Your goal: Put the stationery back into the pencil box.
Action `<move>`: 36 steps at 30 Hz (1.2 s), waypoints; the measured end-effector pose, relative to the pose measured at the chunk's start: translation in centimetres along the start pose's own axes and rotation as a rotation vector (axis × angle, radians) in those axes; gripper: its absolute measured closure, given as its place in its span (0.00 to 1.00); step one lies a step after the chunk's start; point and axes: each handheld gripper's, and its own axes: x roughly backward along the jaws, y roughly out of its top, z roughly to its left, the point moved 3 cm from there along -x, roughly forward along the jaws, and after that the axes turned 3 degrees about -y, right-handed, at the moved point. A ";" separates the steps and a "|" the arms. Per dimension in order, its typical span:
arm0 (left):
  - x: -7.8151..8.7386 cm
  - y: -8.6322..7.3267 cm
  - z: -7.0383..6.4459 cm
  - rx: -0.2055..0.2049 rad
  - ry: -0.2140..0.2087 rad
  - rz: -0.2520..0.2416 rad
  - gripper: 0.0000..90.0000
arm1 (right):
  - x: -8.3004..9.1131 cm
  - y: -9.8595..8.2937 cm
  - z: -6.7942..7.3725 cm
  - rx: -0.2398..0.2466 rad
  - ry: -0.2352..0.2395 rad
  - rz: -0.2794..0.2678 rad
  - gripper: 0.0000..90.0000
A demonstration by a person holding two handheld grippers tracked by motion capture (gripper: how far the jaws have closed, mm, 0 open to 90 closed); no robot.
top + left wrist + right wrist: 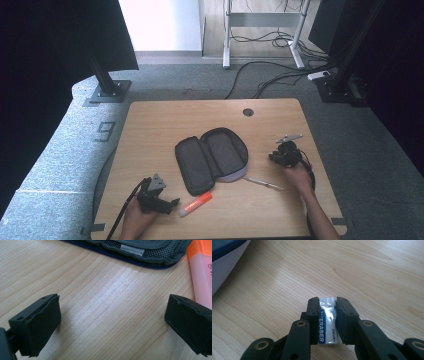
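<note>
An open grey pencil case (211, 159) lies flat in the middle of the wooden table (165, 120). An orange highlighter (195, 204) rests by its near corner, and a thin pen (264, 183) lies to its right. My left gripper (171, 203) is low at the front left, open, with bare table between its jaws; the highlighter (201, 272) lies just beyond its right jaw and the case edge (140, 252) is ahead. My right gripper (273, 156) sits right of the case, shut on a white and blue eraser (326, 317) in clear wrap.
A round cable hole (248, 112) is near the table's far edge. Black stand bases (107, 92) and cables (270, 75) lie on the grey carpet beyond. The case's pale side (224, 262) shows at the right gripper view's upper left.
</note>
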 end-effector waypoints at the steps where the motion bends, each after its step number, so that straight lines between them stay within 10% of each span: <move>1: 0.0 0.0 0.0 0.000 -0.001 0.000 0.00 | 0.0 0.0 0.0 0.000 0.001 0.000 0.80; 36: 0.0 0.0 0.0 0.000 0.001 0.000 0.00 | 4.3 3.0 3.2 0.104 0.070 -0.125 0.80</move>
